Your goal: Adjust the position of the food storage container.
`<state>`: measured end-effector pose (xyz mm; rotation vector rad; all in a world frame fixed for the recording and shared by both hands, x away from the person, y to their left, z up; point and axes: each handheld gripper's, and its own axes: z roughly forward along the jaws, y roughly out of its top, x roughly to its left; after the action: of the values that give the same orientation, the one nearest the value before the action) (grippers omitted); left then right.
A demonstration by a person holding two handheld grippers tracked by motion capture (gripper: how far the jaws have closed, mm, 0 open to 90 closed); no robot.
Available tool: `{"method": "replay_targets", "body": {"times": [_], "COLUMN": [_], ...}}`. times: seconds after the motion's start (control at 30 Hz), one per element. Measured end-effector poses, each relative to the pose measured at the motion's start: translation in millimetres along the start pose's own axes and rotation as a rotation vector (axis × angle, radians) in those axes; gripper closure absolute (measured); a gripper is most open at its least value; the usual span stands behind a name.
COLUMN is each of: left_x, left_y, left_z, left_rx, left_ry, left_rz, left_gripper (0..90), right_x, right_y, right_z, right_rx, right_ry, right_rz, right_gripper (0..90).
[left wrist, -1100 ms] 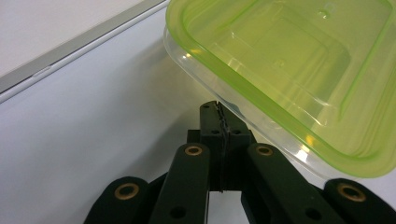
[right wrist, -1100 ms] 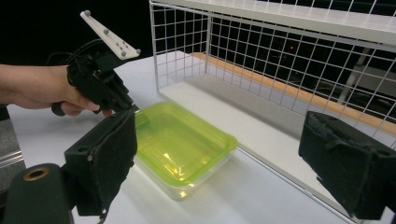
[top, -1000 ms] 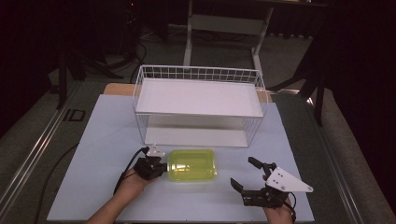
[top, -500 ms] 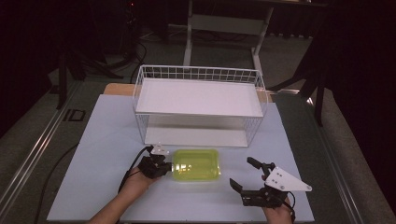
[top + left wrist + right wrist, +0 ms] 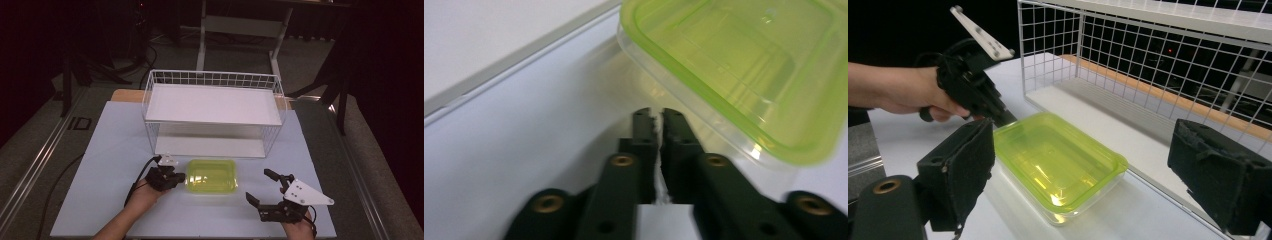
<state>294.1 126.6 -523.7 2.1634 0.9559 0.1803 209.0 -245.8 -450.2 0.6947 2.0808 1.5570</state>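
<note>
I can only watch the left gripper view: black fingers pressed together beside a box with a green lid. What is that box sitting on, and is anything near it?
Observer: The box sits on a pale blue table, just in front of a white wire rack with two shelves.
Visitor: Where is the other hand?
Observer: The right gripper is to the box's right, apart from it.
Visitor: Are its fingers shut too?
Observer: No, its fingers stand wide open, with the box lying ahead between them.
</note>
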Motion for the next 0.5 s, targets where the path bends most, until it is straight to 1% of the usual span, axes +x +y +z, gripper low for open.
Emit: {"method": "replay_targets", "body": {"times": [0.03,0.07,0.1,0.13,0.17,0.2,0.23,0.27,0.3,0.33,0.37,0.4,0.43,0.47,0.5], "left_x": [0.7,0.9,0.5,-0.2,-0.7,-2.0,-3.7,-5.0,-6.4,-8.3,-9.9,-11.3,-12.6,-13.6,-15.1], "left_y": [-1.5,-3.2,-4.7,-6.3,-8.3,-9.9,-11.2,-12.4,-12.7,-12.3,-11.5,-10.4,-9.0,-7.2,-4.6], "left_z": [-5.6,-11.7,-17.9,-24.2,-30.9,-37.4,-43.4,-49.0,-54.0,-58.3,-62.2,-65.3,-68.0,-70.2,-71.7], "left_rx": [-0.016,-0.038,-0.056,-0.08,-0.116,-0.143,-0.17,-0.191,-0.209,-0.223,-0.238,-0.258,-0.286,-0.311,-0.326], "left_ry": [-0.003,-0.012,-0.014,-0.022,-0.043,-0.049,-0.049,-0.069,-0.082,-0.075,-0.08,-0.082,-0.082,-0.092,-0.092], "left_rz": [0.003,0.005,0.002,-0.005,-0.01,-0.013,-0.016,-0.011,-0.007,-0.003,0.005,0.007,0.007,0.007,0.005], "left_gripper": [78.9,68.8,68.8,60.4,45.1,45.1,38.5,29.4,20.2,15.5,13.6,12.3,10.1,7.5,6.9], "right_x": [0.5,0.5,0.5,0.5,2.4,2.4,3.8,5.4,6.3,5.6,5.2,5.4,5.9,6.3,6.6], "right_y": [0.4,1.3,1.3,1.9,4.5,4.5,6.5,8.1,9.0,9.7,10.0,9.2,8.2,8.2,8.6], "right_z": [-0.3,-1.7,-1.7,-2.6,-6.7,-6.7,-8.9,-10.6,-11.6,-10.6,-8.5,-6.6,-4.0,-0.2,4.0], "right_rx": [0.002,-0.002,-0.002,-0.002,-0.01,-0.01,-0.011,-0.004,-0.002,0.02,0.042,0.044,0.049,0.094,0.139], "right_ry": [-0.001,0.014,0.014,0.03,0.037,0.037,0.026,0.014,0.021,0.051,0.06,0.055,0.063,0.069,0.065], "right_rz": [0.002,-0.002,-0.002,-0.003,-0.016,-0.016,-0.038,-0.051,-0.052,-0.05,-0.039,-0.033,-0.021,-0.006,-0.024], "right_gripper": [14.0,16.0,16.0,16.0,16.0,16.0,16.0,15.9,16.6,16.6,17.3,20.8,20.4,19.8,19.8]}}
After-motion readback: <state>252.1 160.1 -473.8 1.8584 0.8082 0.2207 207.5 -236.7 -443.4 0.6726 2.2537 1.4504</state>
